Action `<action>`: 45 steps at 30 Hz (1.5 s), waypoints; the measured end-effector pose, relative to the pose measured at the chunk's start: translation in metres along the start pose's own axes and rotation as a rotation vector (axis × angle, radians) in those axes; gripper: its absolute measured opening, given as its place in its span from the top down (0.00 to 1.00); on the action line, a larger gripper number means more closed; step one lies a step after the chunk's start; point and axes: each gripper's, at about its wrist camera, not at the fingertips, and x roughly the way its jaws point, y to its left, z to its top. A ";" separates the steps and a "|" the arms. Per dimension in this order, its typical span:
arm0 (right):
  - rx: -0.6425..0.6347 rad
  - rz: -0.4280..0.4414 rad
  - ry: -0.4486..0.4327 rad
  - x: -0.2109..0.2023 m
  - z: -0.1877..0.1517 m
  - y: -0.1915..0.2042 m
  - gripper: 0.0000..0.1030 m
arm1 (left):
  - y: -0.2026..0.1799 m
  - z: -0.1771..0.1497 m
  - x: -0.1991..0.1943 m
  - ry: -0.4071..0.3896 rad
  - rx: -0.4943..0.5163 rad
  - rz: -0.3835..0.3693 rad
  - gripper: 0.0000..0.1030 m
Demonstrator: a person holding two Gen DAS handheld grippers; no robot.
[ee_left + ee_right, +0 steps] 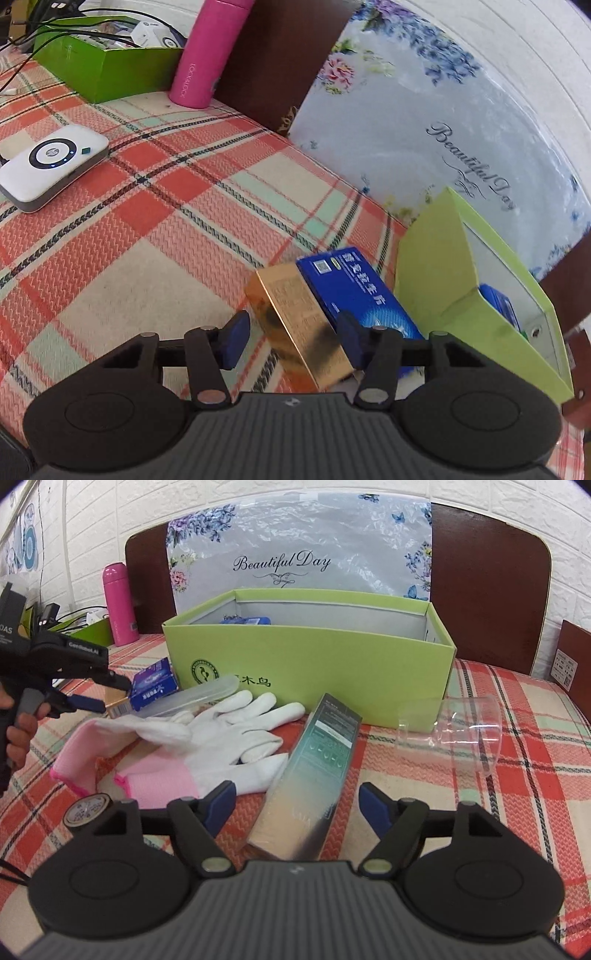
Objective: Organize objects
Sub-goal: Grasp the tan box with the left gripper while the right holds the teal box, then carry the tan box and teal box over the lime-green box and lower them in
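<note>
- Left gripper (291, 341) part open, astride the gold box (299, 325); near pad clear of it, far pad too close to call.
- Flat on the checked cloth (129, 240), touching the blue box (354, 291) just beside.
- Beyond both, the light green box (436, 273), open, something blue inside.
- Right gripper (297, 812) open wide, gripping nothing, astride the near end of the long dark carton (314, 775).
- Left of that, white gloves (207, 742) and a tape roll (86, 808).
- Right, a clear cup (458, 731) on its side.
- Far back, a pink flask (118, 605).
</note>
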 end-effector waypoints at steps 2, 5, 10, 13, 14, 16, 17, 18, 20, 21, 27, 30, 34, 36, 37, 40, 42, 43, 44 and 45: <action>-0.002 -0.001 0.009 0.004 0.000 0.002 0.28 | -0.004 0.005 0.003 -0.006 0.018 0.018 0.45; 0.001 -0.001 0.013 0.008 0.001 0.005 0.28 | -0.009 0.009 0.009 -0.006 0.040 0.025 0.45; 0.017 -0.013 0.015 0.015 0.004 0.008 0.29 | -0.020 0.003 0.000 0.058 0.173 -0.044 0.62; 0.015 -0.024 0.023 0.014 0.003 0.006 0.48 | -0.014 -0.008 -0.013 0.088 0.215 -0.052 0.64; 0.017 -0.016 0.029 0.012 0.002 0.003 0.51 | -0.010 -0.011 -0.015 0.109 0.219 -0.054 0.64; 0.018 -0.004 0.045 0.009 -0.001 -0.001 0.55 | -0.005 -0.018 -0.024 0.121 0.241 -0.080 0.64; 0.009 -0.005 0.048 0.006 -0.003 -0.002 0.55 | -0.003 -0.022 -0.029 0.128 0.257 -0.085 0.63; 0.002 -0.008 0.051 0.004 -0.005 -0.003 0.56 | -0.002 -0.025 -0.034 0.136 0.273 -0.086 0.63; 0.002 -0.008 0.057 -0.001 -0.008 -0.006 0.56 | -0.002 -0.032 -0.041 0.148 0.300 -0.077 0.55; 0.001 -0.006 0.059 -0.002 -0.009 -0.007 0.56 | -0.003 -0.036 -0.043 0.160 0.314 -0.058 0.48; 0.021 -0.022 0.034 0.004 0.001 -0.008 0.43 | -0.011 -0.051 -0.048 0.137 0.409 -0.020 0.38; 0.039 -0.035 0.041 0.015 0.006 -0.009 0.43 | -0.014 -0.051 -0.046 0.133 0.422 -0.009 0.39; 0.084 -0.031 0.057 0.023 0.005 -0.014 0.45 | -0.017 -0.052 -0.041 0.118 0.424 0.008 0.39; 0.076 -0.030 0.053 0.022 0.003 -0.013 0.57 | -0.021 -0.054 -0.043 0.112 0.454 0.019 0.59; 0.075 -0.014 0.052 0.020 0.003 -0.014 0.58 | -0.022 -0.055 -0.044 0.115 0.459 0.016 0.65; 0.076 0.017 0.058 0.013 0.001 -0.015 0.59 | -0.020 -0.055 -0.049 0.125 0.441 -0.007 0.69; 0.080 0.023 0.053 0.008 0.000 -0.015 0.59 | -0.020 -0.055 -0.053 0.125 0.434 -0.009 0.69; 0.084 0.028 0.045 0.004 -0.001 -0.015 0.59 | -0.021 -0.055 -0.056 0.121 0.435 -0.013 0.69; 0.087 0.034 0.036 -0.001 -0.001 -0.015 0.59 | -0.023 -0.054 -0.060 0.114 0.438 -0.024 0.69; 0.090 0.040 0.026 -0.006 0.000 -0.016 0.59 | -0.026 -0.053 -0.065 0.105 0.443 -0.038 0.69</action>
